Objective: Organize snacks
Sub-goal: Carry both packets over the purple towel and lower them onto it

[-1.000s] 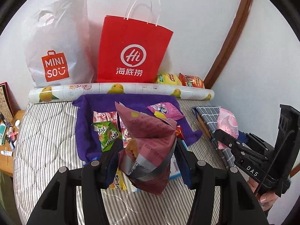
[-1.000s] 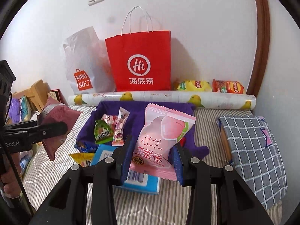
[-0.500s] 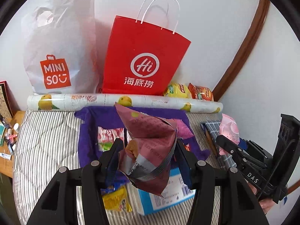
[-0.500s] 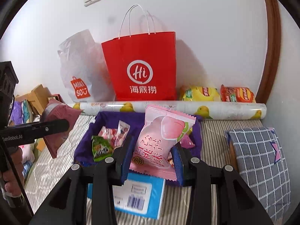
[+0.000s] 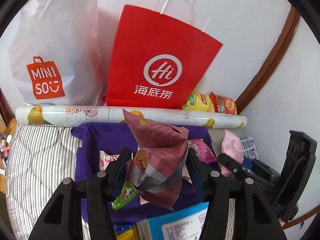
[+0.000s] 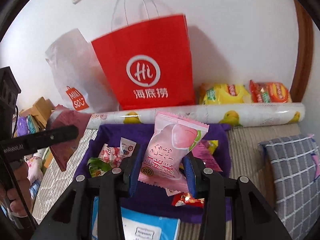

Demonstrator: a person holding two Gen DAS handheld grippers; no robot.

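I see a white wall [image 6: 230,30] across the top of the frame, with a striped quilted bed [image 5: 40,160] below it. At upper centre stands a stiff red paper bag [image 5: 158,60], a crinkly white plastic bag [image 5: 52,50] to its left. At lower centre, my left gripper [image 5: 158,166] pinches a creased maroon foil packet [image 5: 160,150] over a purple cloth [image 5: 106,138]. My right gripper [image 6: 162,168] clamps a glossy pink peach-print packet [image 6: 172,150].
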